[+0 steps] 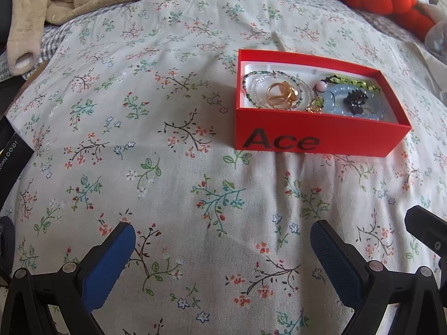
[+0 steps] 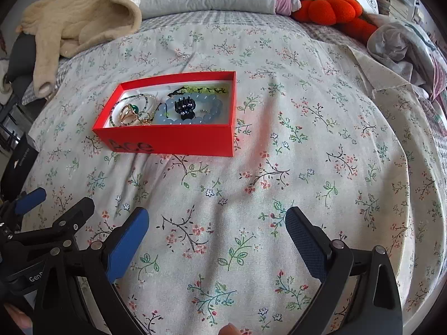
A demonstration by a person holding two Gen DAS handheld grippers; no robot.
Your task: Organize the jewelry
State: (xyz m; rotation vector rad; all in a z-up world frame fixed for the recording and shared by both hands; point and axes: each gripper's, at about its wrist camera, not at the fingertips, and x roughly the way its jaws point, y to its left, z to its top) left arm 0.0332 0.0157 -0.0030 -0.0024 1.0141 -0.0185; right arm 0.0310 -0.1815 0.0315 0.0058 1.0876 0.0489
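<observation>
Both claws released, empty: left claw and right claw hover w/ jaws spread over bed, floral sheet, wrinkled. One red box marked "Ace" sits on sheet, lid off. Inside: gold rings, one blue bead bracelet, one black hair clip, thin bead strands. Beige fleece at bed's far left; orange plush far right; pillows behind.

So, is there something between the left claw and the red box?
Nothing visible. Only bare floral bedspread lies between the open left claw and the red box. The jewelry is inside it.
</observation>
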